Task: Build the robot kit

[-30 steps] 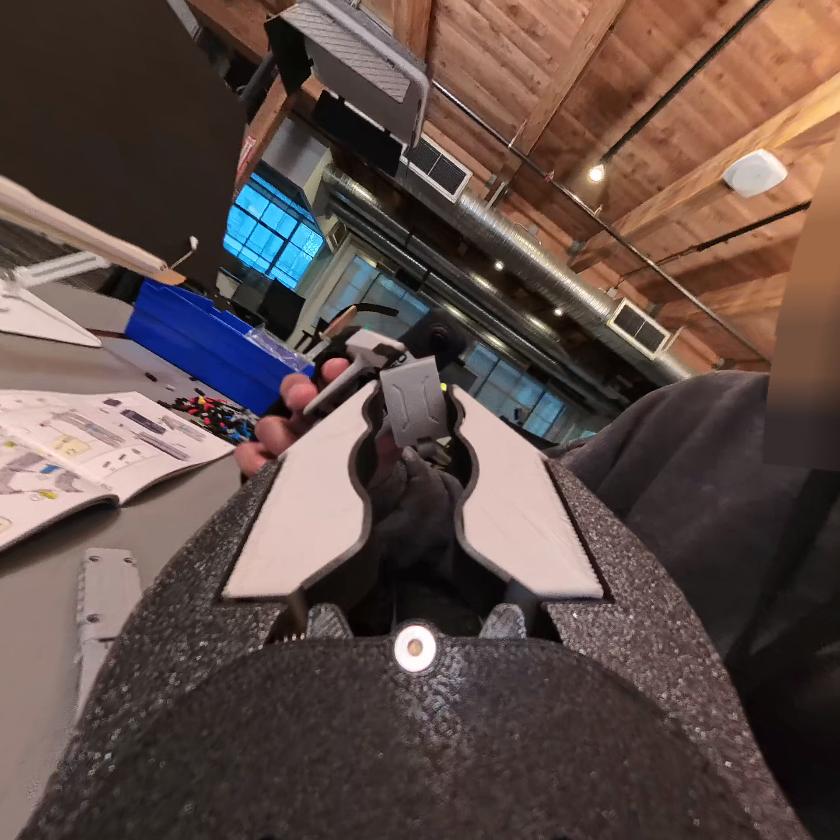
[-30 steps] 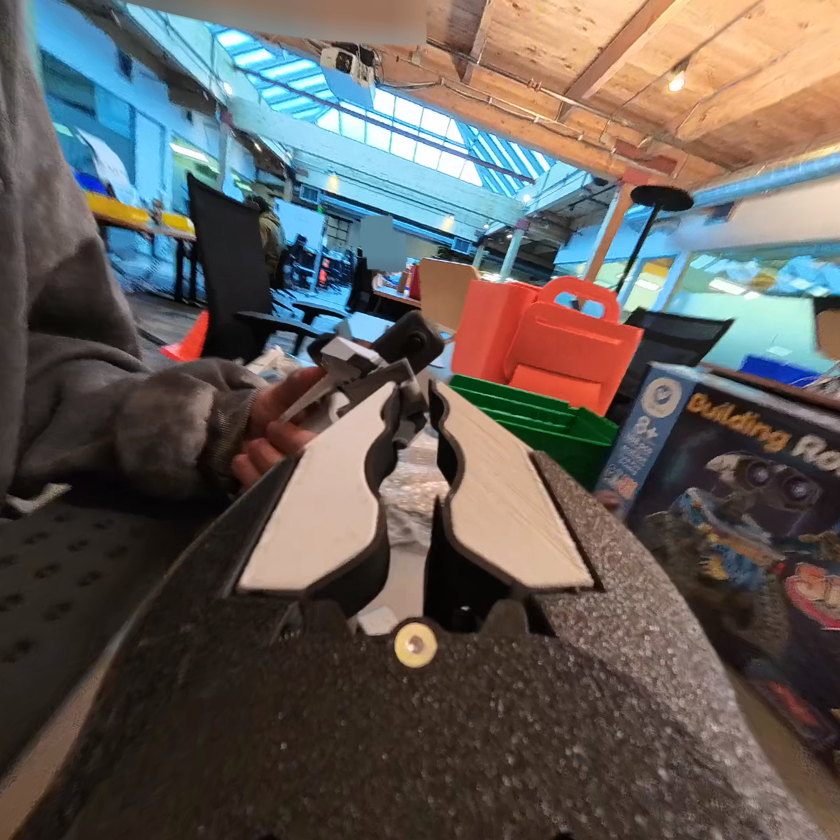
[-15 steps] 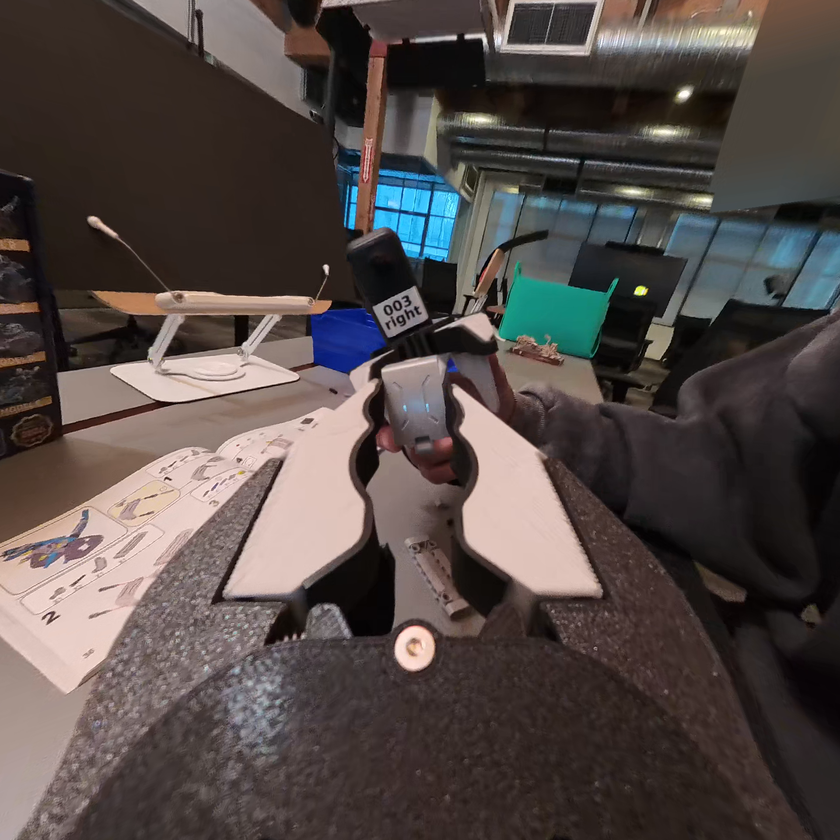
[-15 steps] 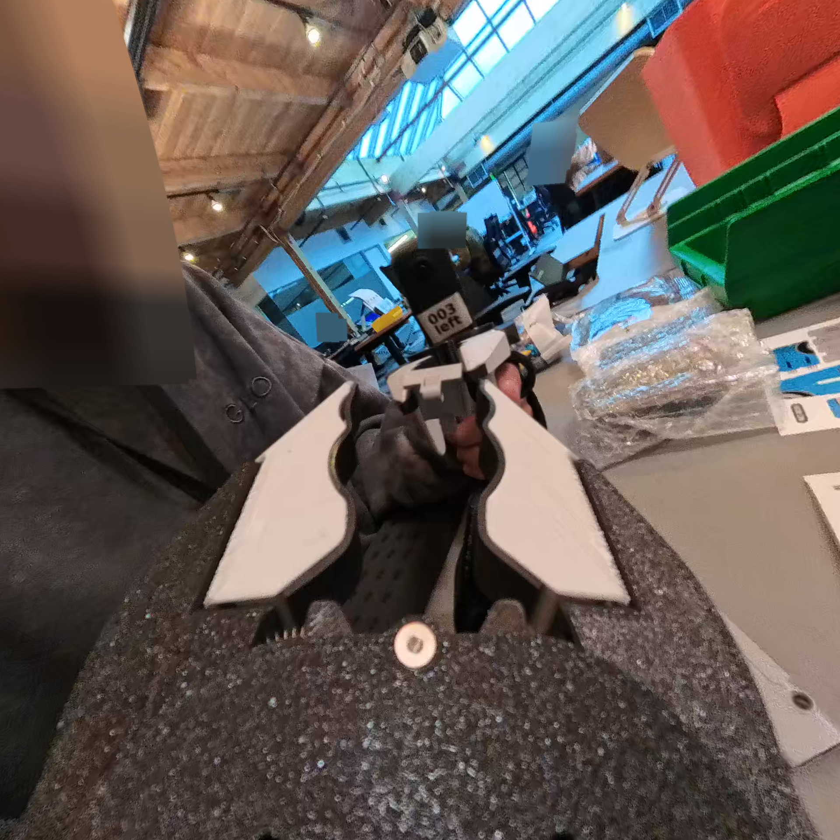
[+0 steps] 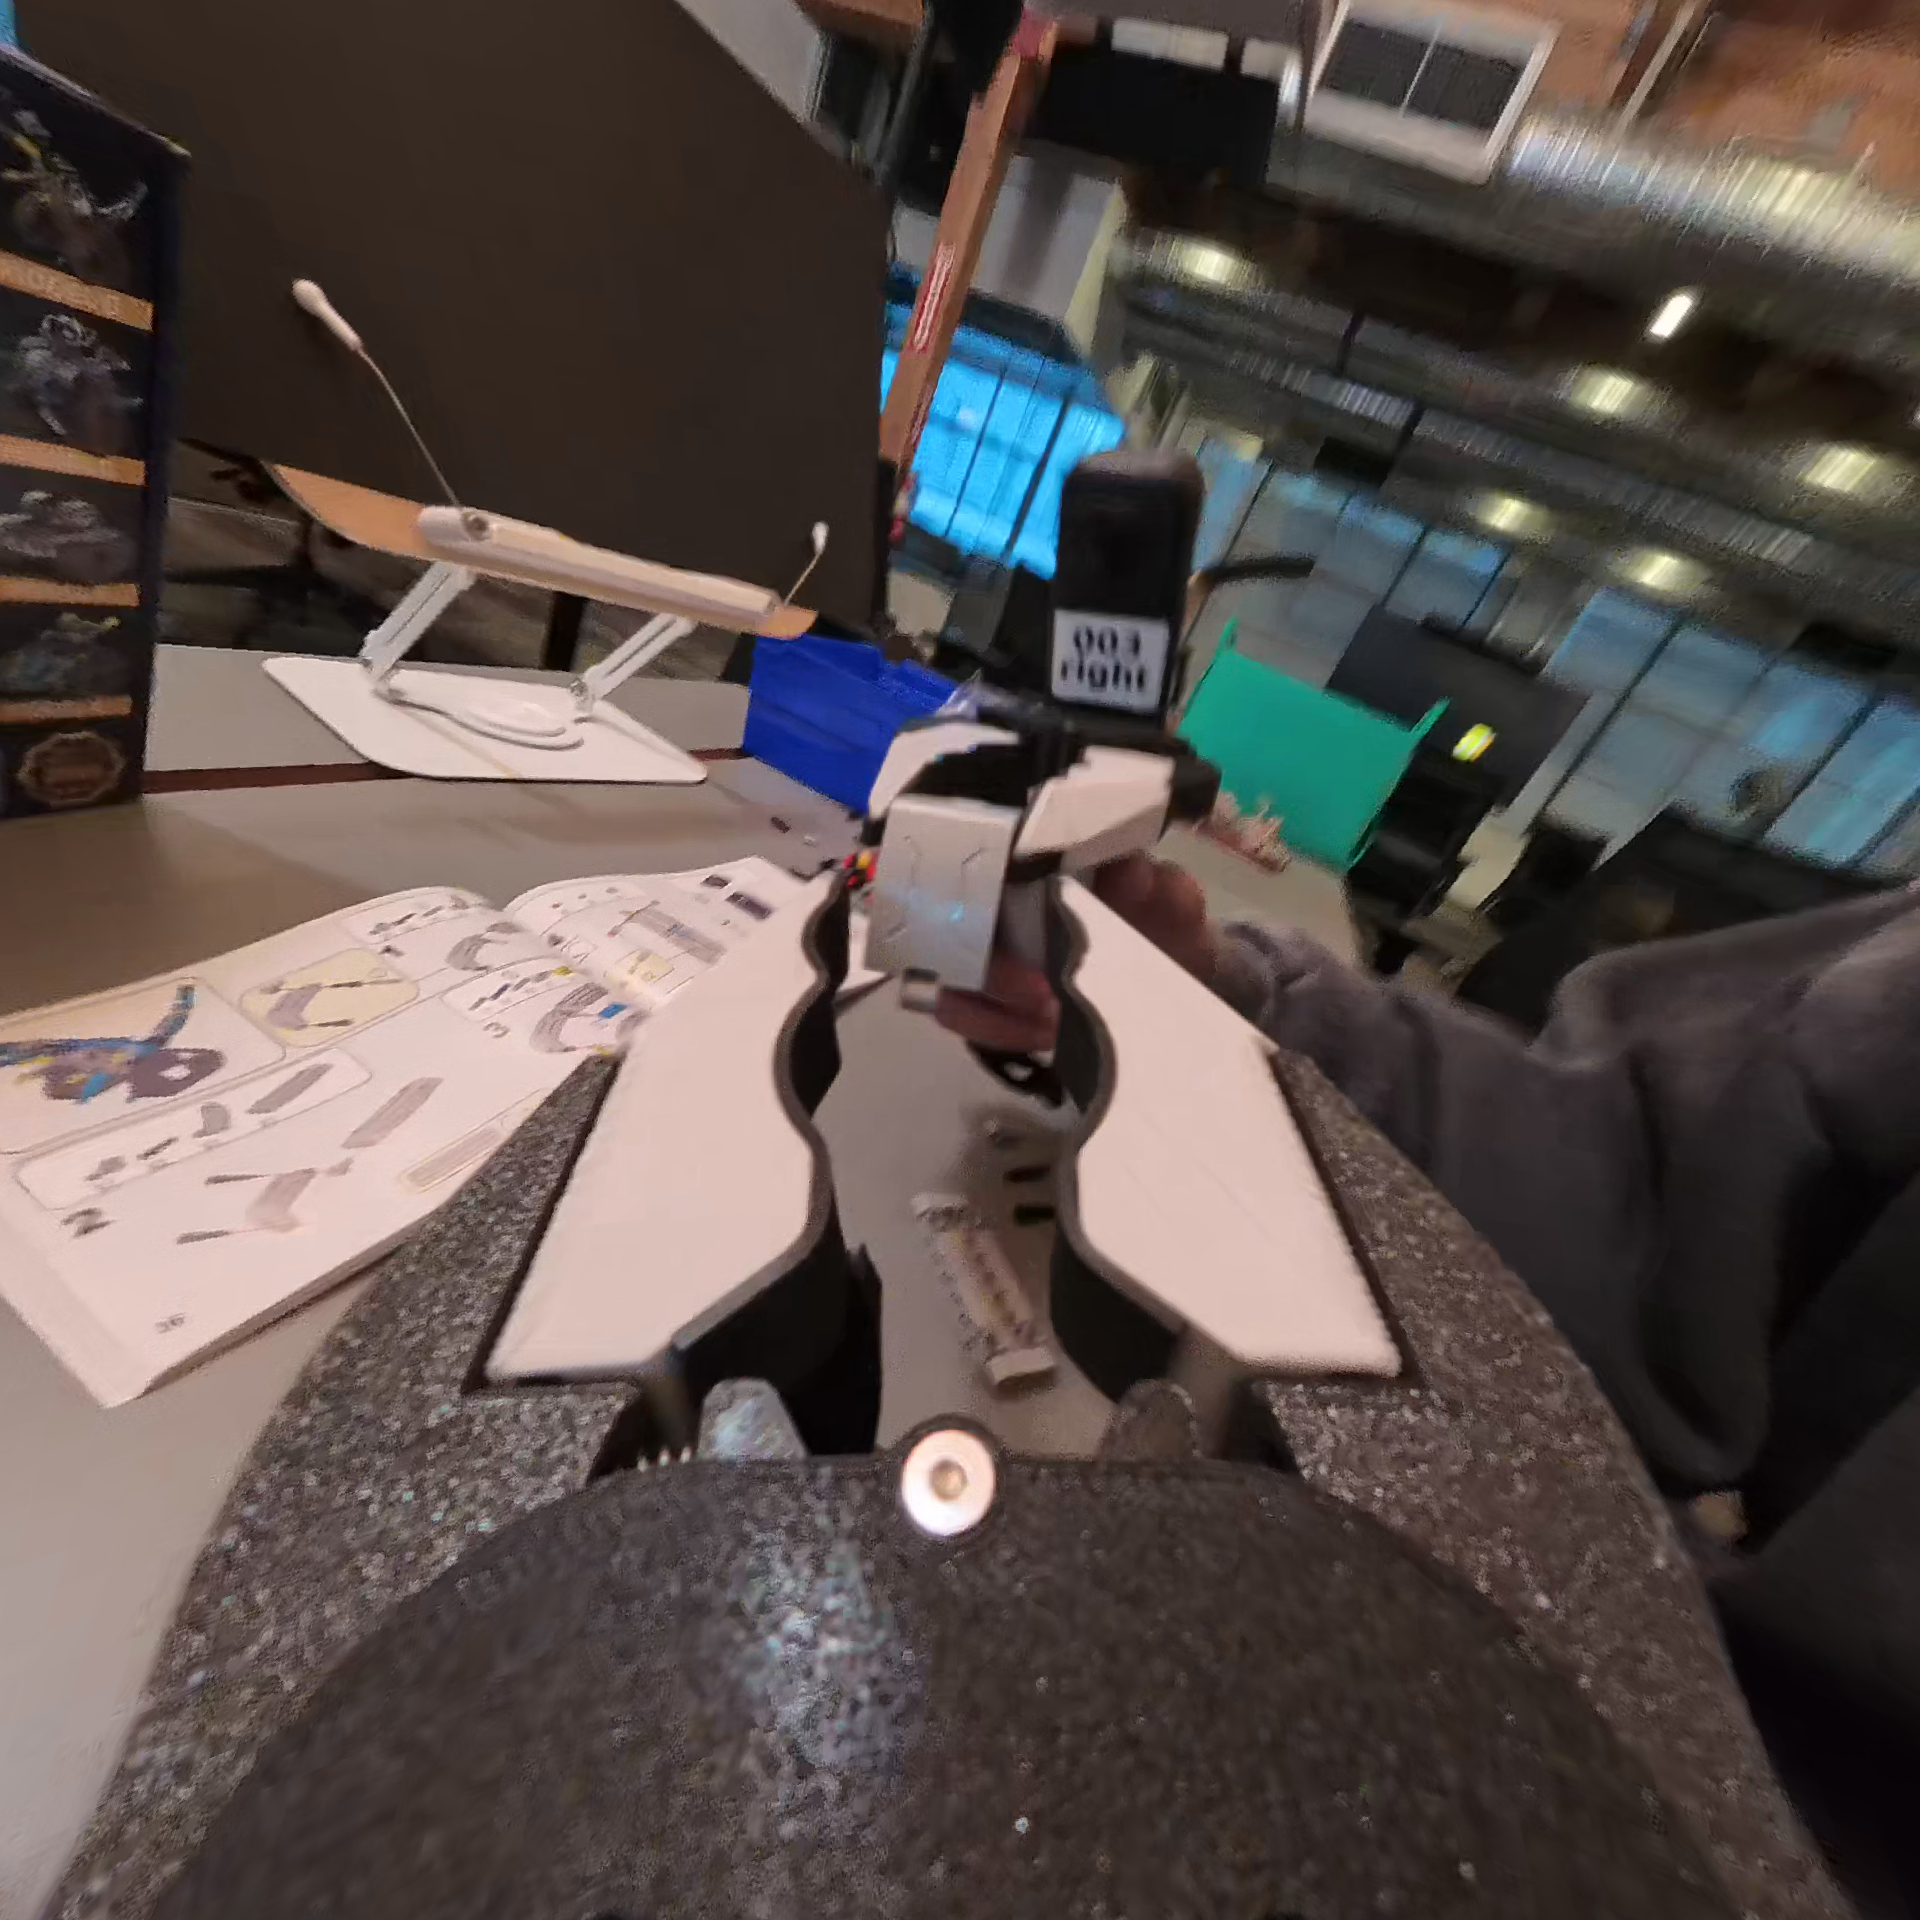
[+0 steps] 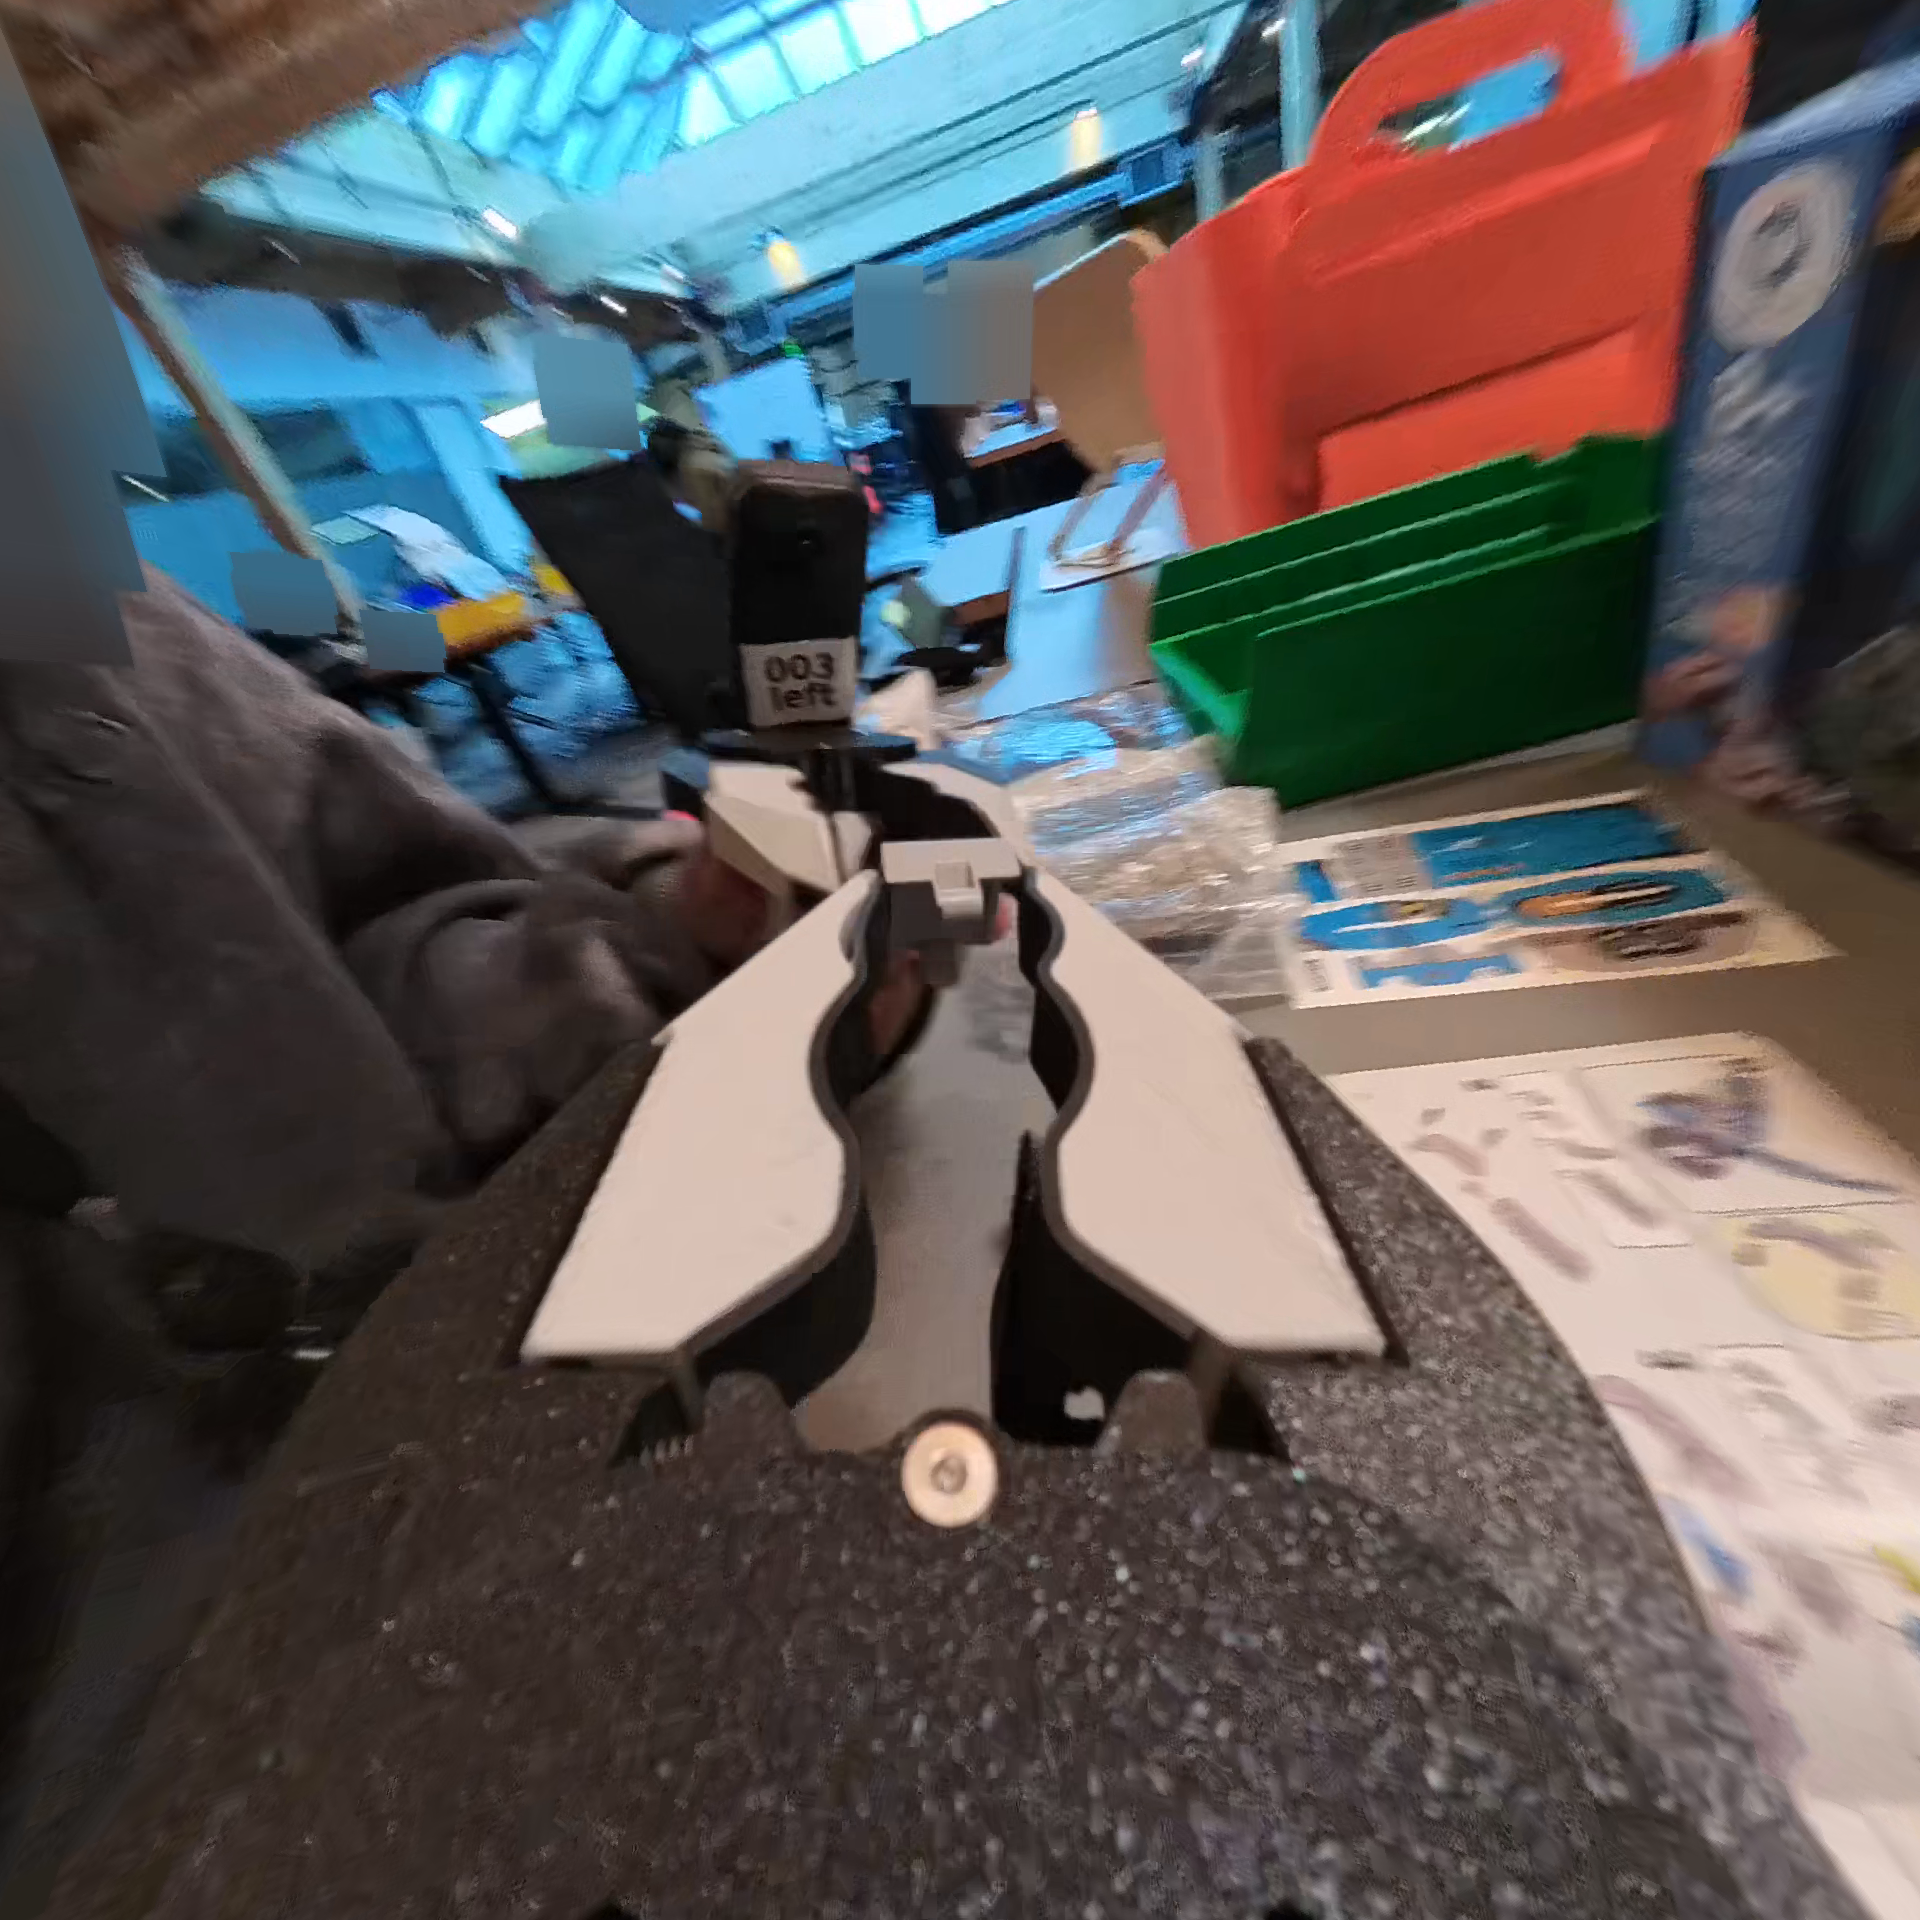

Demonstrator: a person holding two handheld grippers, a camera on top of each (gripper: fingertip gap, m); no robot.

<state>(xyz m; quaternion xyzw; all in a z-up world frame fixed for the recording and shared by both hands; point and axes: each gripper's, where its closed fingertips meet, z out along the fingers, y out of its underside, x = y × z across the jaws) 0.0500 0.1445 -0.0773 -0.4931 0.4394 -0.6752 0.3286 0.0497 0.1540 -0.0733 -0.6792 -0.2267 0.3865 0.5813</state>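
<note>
My left gripper is shut on a flat light-grey building piece and holds it upright above the grey table. My right gripper faces it from the other side. Its fingertips lie against both sides of the same grey piece. In the left wrist view the right gripper shows just behind the piece, with a black camera on top and a hand holding it. The left gripper shows behind the piece in the right wrist view.
An open instruction booklet lies on the table, with a long grey piece beside it. A blue bin, a white stand and a dark box stand behind. A green bin, orange bag, plastic bags and sticker sheet are on the other side. Both grippers' tips are close together, under 4 cm apart.
Both grippers have swung down from pointing at the ceiling and now face each other. The right gripper's fingers, wider apart half a second ago, have closed in on the grey piece.
</note>
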